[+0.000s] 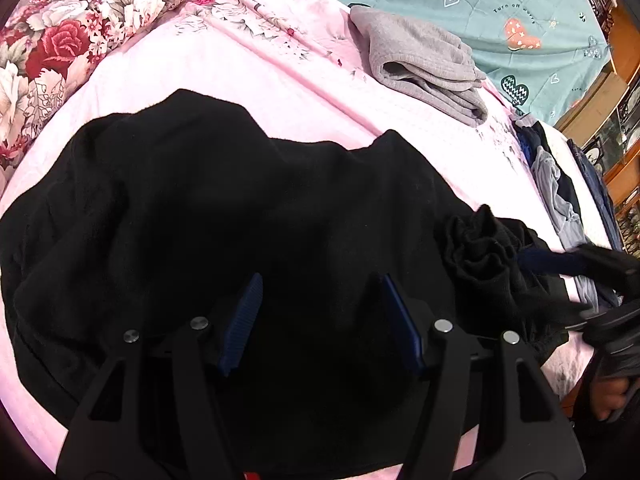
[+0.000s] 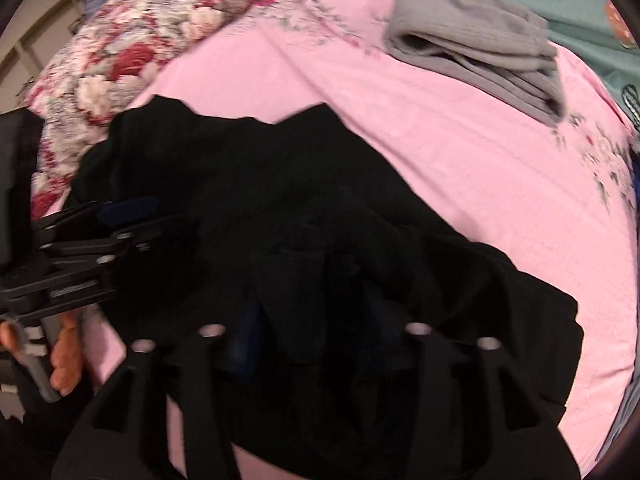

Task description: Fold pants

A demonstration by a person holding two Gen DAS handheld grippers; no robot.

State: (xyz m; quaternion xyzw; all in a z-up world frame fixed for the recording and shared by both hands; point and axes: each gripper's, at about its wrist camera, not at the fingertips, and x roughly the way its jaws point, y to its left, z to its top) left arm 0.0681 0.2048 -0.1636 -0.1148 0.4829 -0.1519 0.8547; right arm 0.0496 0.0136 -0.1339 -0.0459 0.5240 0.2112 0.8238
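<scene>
Black pants (image 1: 208, 200) lie rumpled on the pink bedsheet (image 1: 224, 64). My left gripper (image 1: 320, 320) hovers just over the pants with its blue pads (image 1: 244, 320) wide apart and nothing between them. My right gripper (image 1: 560, 264) shows at the right edge of the left wrist view, beside a bunched fold of the pants (image 1: 480, 248). In the right wrist view the pants (image 2: 320, 208) fill the middle, and black cloth is bunched up between my right gripper's fingers (image 2: 312, 320). The image there is blurred. The left gripper (image 2: 120, 216) shows at the left.
A folded grey garment (image 1: 424, 68) lies at the far right of the sheet, also in the right wrist view (image 2: 480, 44). A floral quilt (image 1: 60, 40) is at the far left. A teal blanket (image 1: 500, 8) lies behind. More clothes (image 1: 560, 184) are piled at the right, beside wooden furniture (image 1: 616, 92).
</scene>
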